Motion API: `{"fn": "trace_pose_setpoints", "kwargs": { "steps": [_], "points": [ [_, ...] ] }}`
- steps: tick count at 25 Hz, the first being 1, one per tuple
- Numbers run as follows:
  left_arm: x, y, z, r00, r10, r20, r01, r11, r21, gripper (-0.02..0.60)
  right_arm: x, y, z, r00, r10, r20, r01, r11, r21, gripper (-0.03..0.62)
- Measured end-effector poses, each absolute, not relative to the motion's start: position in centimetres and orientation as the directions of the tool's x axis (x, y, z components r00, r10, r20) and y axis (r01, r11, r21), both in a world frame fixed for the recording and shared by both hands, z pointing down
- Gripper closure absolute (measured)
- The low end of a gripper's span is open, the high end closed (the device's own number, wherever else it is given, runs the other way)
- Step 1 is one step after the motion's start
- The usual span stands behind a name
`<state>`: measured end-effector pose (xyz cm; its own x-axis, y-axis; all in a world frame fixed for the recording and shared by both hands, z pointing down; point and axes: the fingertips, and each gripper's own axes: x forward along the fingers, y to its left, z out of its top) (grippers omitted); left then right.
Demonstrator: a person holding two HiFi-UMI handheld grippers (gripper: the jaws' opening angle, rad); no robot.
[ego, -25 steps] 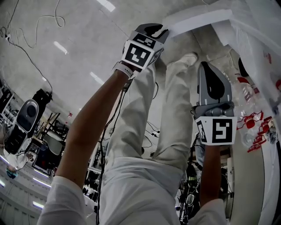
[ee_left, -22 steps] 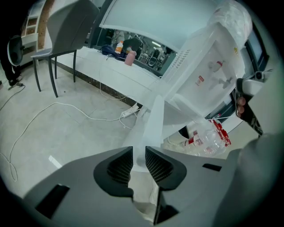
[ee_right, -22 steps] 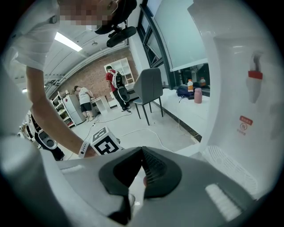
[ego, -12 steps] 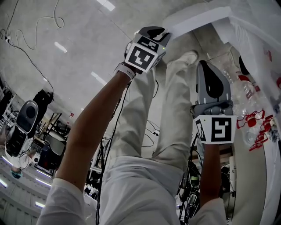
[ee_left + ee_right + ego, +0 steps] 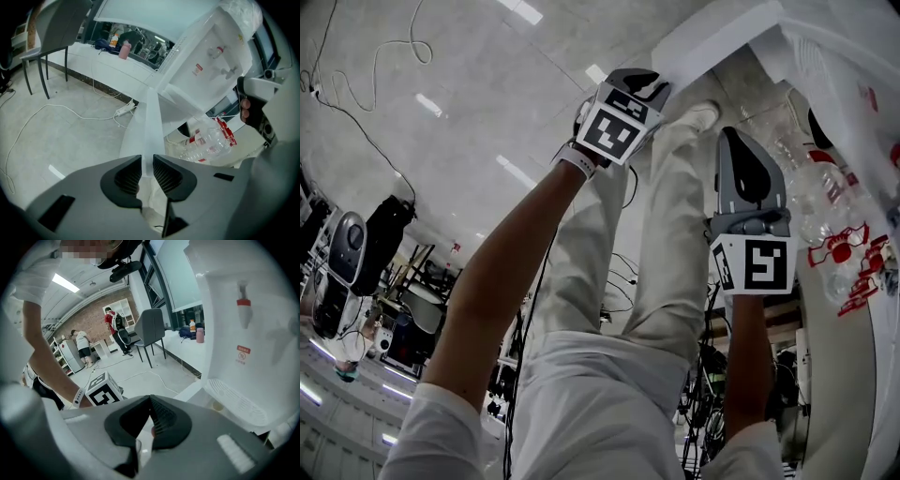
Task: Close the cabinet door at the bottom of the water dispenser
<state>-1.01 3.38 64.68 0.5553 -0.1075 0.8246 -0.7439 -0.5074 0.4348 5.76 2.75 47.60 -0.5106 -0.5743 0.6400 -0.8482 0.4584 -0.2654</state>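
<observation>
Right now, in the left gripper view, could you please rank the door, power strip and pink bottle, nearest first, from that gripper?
1. Door: in the left gripper's jaws.
2. Power strip: floor beyond, left.
3. Pink bottle: far ledge, upper left.

The white cabinet door [image 5: 151,126] stands swung open from the foot of the white water dispenser [image 5: 206,70]. It is seen edge-on, with its thin free edge pinched between the jaws of the left gripper [image 5: 147,161]. Higher up, the dispenser's front recess has a red-tipped tap [image 5: 242,303] above a ribbed drip tray [image 5: 236,401].
</observation>
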Motion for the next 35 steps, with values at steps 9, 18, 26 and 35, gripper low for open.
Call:
{"fn": "trace_pose_setpoints", "kwargs": {
  "steps": [9, 18, 26, 35],
  "points": [
    [1.3, 5.1, 64.8, 0.579, -0.059, 0.813, -0.718, -0.51, 0.474, 0.499, 7.9, 4.3, 48.8, -0.47, -0.587, 0.659, -0.874, 0.412, -0.256, 0.583],
    [4.0, 6.7, 64.9, 0.592, -0.014, 0.805, -0.68, -0.544, 0.491, 0.499, 9.5, 5.6, 49.8, -0.446, -0.591, 0.672, -0.889, 0.377, -0.258, 0.583],
    [6.3, 7.6, 64.9, 0.621, 0.015, 0.784, -0.642, -0.564, 0.52, 0.497, 10.3, 6.6, 50.9, -0.426, -0.585, 0.69, -0.9, 0.347, -0.262, 0.583],
    [2.7, 6.5, 62.5, 0.617, -0.05, 0.786, -0.677, -0.543, 0.497, 0.492, 8.5, 7.3, 52.0, -0.438, -0.56, 0.703, -0.895, 0.35, -0.278, 0.571]
  ]
}}
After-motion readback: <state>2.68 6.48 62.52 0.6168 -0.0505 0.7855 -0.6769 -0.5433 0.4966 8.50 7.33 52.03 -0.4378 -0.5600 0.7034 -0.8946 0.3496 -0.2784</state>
